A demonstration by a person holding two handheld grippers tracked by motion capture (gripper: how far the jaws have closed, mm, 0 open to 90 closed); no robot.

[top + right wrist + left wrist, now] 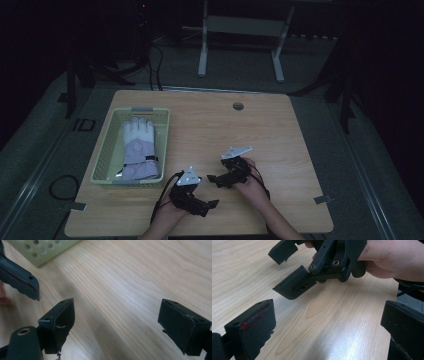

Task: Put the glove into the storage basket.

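A white and lavender glove [138,149] lies flat in a pale green slotted basket [106,150] on the left of the wooden table [280,130]. My left gripper [210,205] is held low near the front edge, well right of the basket, and points right. In the left gripper view its jaws [327,327] stand wide apart over bare wood. My right gripper [215,180] is just beyond it and points left. It is open too [120,325], with nothing between the jaws. The two grippers face each other closely; the right one [287,268] appears in the left gripper view.
A corner of the basket [42,250] and one jaw of the left gripper [22,281] appear in the right gripper view. A round cable hole [238,106] sits near the table's far edge. A metal stand [240,40] and cables are on the floor beyond.
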